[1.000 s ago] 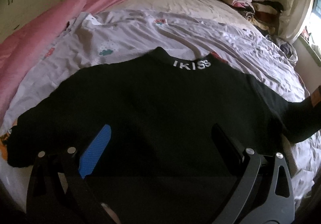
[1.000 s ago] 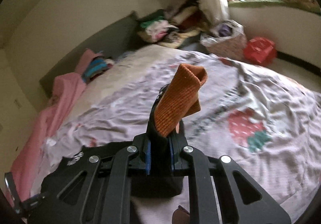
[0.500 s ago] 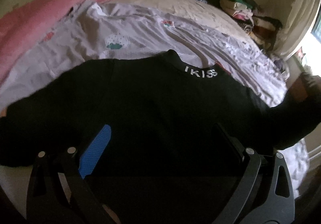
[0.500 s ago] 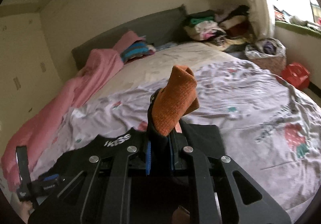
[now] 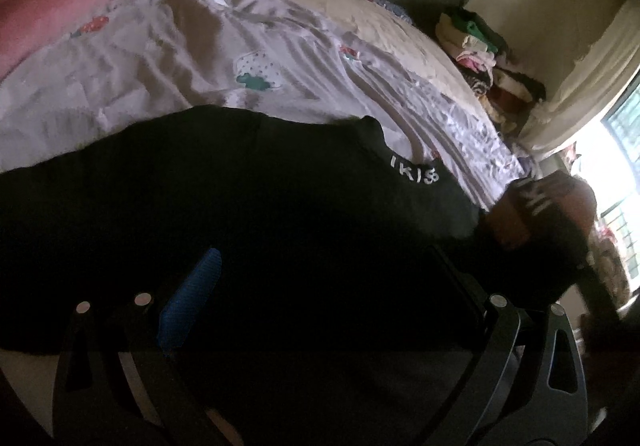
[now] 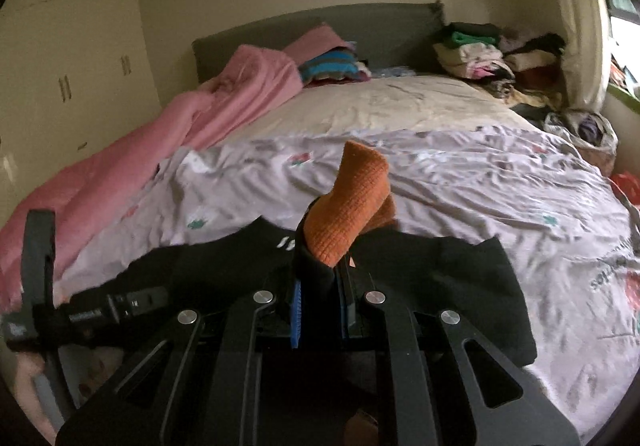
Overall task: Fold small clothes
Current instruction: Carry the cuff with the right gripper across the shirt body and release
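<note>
Orange cuff (image 6: 348, 202) between right fingers (image 6: 296, 310)

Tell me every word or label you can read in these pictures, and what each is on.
"IKISS": white letters on the collar of the black top lying on the bed.
Grey lettering printed on the bedsheet: sideways and too blurred to read.
White print on the left hand-held gripper body: too small to read.

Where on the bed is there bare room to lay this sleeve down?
Bare printed sheet lies beyond the black top's collar, and right of its hem. The beige sheet is open too. Crowded: pink quilt on the left, clothes pile by the headboard.
</note>
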### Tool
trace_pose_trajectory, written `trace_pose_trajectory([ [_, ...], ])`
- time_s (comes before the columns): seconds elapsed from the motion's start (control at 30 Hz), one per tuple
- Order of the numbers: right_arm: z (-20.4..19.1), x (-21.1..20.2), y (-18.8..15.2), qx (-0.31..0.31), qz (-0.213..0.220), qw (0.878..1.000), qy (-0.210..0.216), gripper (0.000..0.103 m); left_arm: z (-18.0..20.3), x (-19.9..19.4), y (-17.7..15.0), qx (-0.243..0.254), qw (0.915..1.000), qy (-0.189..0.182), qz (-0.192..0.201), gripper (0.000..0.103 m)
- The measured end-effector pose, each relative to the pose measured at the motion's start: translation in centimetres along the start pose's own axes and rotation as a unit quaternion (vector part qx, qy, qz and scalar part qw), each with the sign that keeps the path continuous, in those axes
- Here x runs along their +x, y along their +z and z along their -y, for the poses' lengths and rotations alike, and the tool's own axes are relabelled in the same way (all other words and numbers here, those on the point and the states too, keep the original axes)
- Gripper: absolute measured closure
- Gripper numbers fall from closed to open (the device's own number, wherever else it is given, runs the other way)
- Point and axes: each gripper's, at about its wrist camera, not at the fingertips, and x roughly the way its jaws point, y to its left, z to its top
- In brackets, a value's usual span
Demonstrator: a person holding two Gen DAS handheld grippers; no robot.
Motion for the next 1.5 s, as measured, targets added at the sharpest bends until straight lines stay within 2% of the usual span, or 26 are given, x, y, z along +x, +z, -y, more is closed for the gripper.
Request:
trace_pose_trajectory([
  [0.13, -2.1, 1.7, -0.7, -0.016, -0.013, 1.000, 0.010, 0.091, -1.2, -0.6, 0.5, -0.018, 0.9993, -0.034, 0.000, 0.009],
  [0.3, -4.3, 3.4, -1.7, -0.036, -0.029, 0.999, 0.017, 0.088, -2.4, -0.5, 0.7, -0.037, 0.9978, -0.056, -0.006, 0.013],
  [0.37, -4.8, 3.9, -2.2, -0.041, -0.038, 0.998, 0.023, 0.081, -2.7, -0.4, 0.7, -0.042, 0.9970, -0.064, -0.010, 0.019],
  [0.43, -5.6, 4.1, -3.1, -0.050, -0.047, 0.997, 0.038, 0.060, -3.1, -0.2, 0.6, -0.052, 0.9950, -0.084, -0.018, 0.024],
  [0.53, -7.0, 3.8, -4.5, -0.073, -0.058, 0.994, 0.062, 0.058, -3.4, -0.1, 0.5, -0.057, 0.9938, -0.093, -0.020, 0.036],
  [0.6, -7.5, 3.3, -5.3, -0.088, -0.062, 0.992, 0.071, 0.055, -3.4, 0.1, 0.3, -0.059, 0.9929, -0.099, -0.028, 0.039],
  [0.7, -6.6, 2.1, -6.3, -0.074, -0.075, 0.990, 0.090, 0.053, -2.8, 0.7, -0.3, -0.043, 0.9937, -0.094, -0.043, 0.047],
  [0.77, -5.6, 1.3, -6.6, -0.062, -0.077, 0.992, 0.081, 0.053, -2.3, 1.5, -0.8, -0.034, 0.9931, -0.095, -0.060, 0.055],
  [0.87, -3.1, 0.3, -6.9, -0.032, -0.081, 0.994, 0.064, 0.052, -1.5, 3.2, -1.7, -0.030, 0.9919, -0.090, -0.084, 0.059],
  [0.97, -0.7, -0.6, -7.0, -0.010, -0.079, 0.996, 0.039, 0.052, -0.7, 4.2, -2.2, -0.016, 0.9947, -0.063, -0.080, 0.059],
  [1.0, 0.2, -0.9, -7.0, -0.002, -0.079, 0.996, 0.031, 0.052, -0.2, 4.2, -2.3, -0.008, 0.9957, -0.055, -0.074, 0.063],
  [1.03, 0.9, -1.0, -7.0, 0.005, -0.079, 0.997, 0.024, 0.052, 0.2, 4.3, -2.2, 0.002, 0.9965, -0.047, -0.068, 0.085],
  [1.07, 1.8, -1.3, -7.0, 0.014, -0.078, 0.997, 0.014, 0.052, 0.9, 4.3, -2.2, 0.017, 0.9971, -0.043, -0.060, 0.099],
  [1.2, 4.0, -1.7, -6.9, 0.035, -0.073, 0.997, -0.019, 0.052, 2.2, 3.3, -1.6, 0.043, 0.9973, -0.049, -0.034, 0.099],
  [1.3, 5.2, -1.8, -6.7, 0.046, -0.069, 0.996, -0.040, 0.052, 2.5, 0.8, -0.8, 0.054, 0.9960, -0.071, 0.004, 0.099],
  [1.4, 5.8, -1.7, -6.5, 0.051, -0.066, 0.995, -0.051, 0.052, 2.9, -1.6, 0.0, 0.071, 0.9945, -0.063, 0.043, 0.099],
  [1.43, 5.8, -1.5, -6.4, 0.051, -0.065, 0.995, -0.054, 0.052, 2.9, -1.7, 0.2, 0.072, 0.9946, -0.061, 0.044, 0.099],
  [1.5, 5.7, -0.9, -6.1, 0.047, -0.068, 0.995, -0.060, 0.052, 2.3, -0.8, 0.1, 0.075, 0.9964, -0.033, 0.023, 0.099],
])
